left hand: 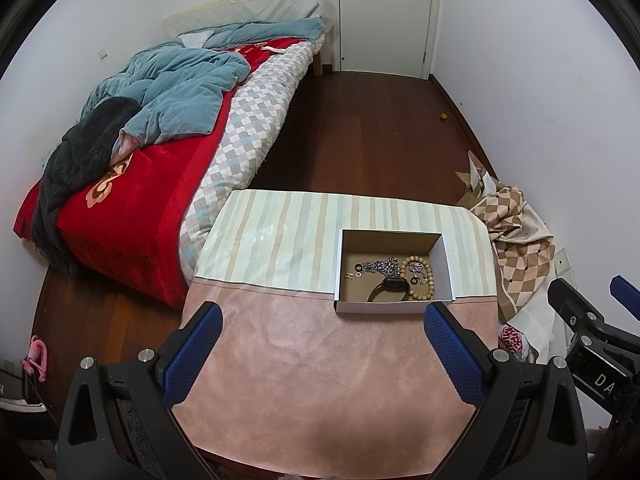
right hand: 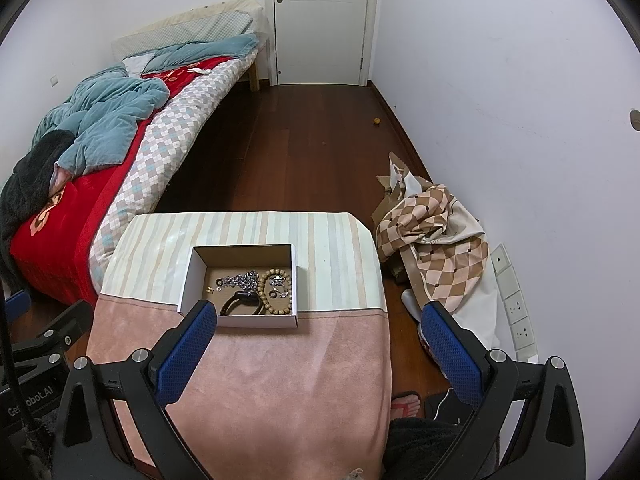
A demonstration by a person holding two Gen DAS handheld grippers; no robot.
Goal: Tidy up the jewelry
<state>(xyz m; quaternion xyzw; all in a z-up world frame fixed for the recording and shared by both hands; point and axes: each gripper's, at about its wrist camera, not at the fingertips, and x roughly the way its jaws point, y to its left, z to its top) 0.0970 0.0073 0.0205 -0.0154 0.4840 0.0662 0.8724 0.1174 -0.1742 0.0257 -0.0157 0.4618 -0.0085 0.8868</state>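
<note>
Fingers (left hand: 202, 354) of both grippers spread wide, empty; box (left hand: 394, 307) of jewelry, seemingly bracelets, lies beyond.

Left gripper (left hand: 322, 344): jaws spread wide, nothing between the 2 blue pads (left hand: 450, 350). Right gripper (right hand: 318, 344): same wide spread, nothing held. Both level, side by side. A sandalled foot (right hand: 406, 404), probably the person's, shows low right.

Unmade bed (left hand: 160, 128), white door (left hand: 384, 16)
</note>
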